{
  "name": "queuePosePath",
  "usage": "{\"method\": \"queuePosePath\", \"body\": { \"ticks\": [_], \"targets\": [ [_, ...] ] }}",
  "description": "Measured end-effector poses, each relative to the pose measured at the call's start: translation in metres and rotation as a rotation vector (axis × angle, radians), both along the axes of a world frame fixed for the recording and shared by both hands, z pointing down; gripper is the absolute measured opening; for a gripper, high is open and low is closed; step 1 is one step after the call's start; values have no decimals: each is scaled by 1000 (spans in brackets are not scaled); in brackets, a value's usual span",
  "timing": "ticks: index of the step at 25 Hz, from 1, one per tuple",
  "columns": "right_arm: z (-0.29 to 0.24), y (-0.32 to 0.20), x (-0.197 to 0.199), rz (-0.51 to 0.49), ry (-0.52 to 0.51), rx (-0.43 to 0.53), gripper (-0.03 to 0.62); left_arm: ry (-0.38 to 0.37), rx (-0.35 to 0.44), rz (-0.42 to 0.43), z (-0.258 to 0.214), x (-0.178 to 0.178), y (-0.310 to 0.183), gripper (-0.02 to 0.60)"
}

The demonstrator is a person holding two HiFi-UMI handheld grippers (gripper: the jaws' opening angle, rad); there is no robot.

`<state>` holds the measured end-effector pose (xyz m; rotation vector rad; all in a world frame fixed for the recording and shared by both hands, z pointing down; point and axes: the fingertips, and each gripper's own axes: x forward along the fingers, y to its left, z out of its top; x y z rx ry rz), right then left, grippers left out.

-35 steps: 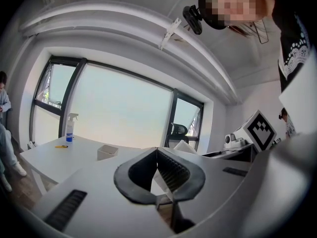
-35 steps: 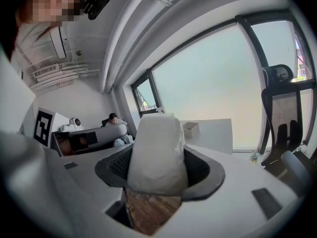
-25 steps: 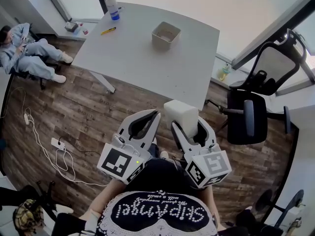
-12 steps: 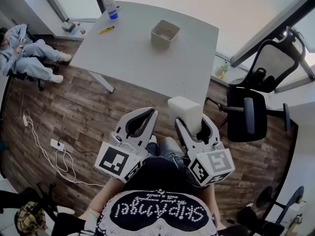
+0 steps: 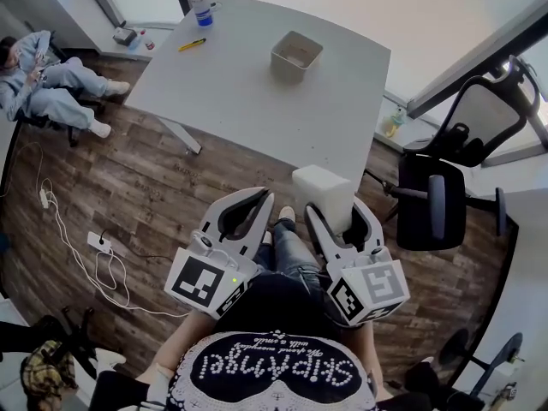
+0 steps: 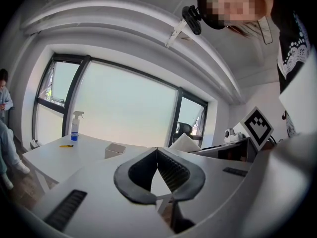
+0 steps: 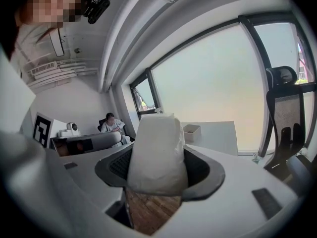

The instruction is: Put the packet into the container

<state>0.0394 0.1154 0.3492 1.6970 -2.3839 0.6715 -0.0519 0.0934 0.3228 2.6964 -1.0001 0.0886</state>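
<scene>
Packet (image 5: 321, 197) is held upright, clamped in right gripper (image 5: 338, 212). Left gripper (image 5: 264, 200) is closed, seemingly empty. Container (image 5: 296, 56) is set well ahead on table (image 5: 214, 92).

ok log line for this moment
left gripper shut, empty | right gripper shut on packet, held above floor | container on table, ahead | packet not yet in container

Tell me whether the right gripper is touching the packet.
Touching. The right gripper view shows the right gripper shut on the white packet, its two jaws pressed against the packet's sides.
</scene>
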Motion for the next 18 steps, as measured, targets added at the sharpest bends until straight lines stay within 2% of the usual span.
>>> {"method": "queuePosePath", "body": {
  "ticks": [18],
  "targets": [
    [5,-41,29,-42,-8,-34,278,-34,-37,-59,13,20,-45,8]
  ]
}}
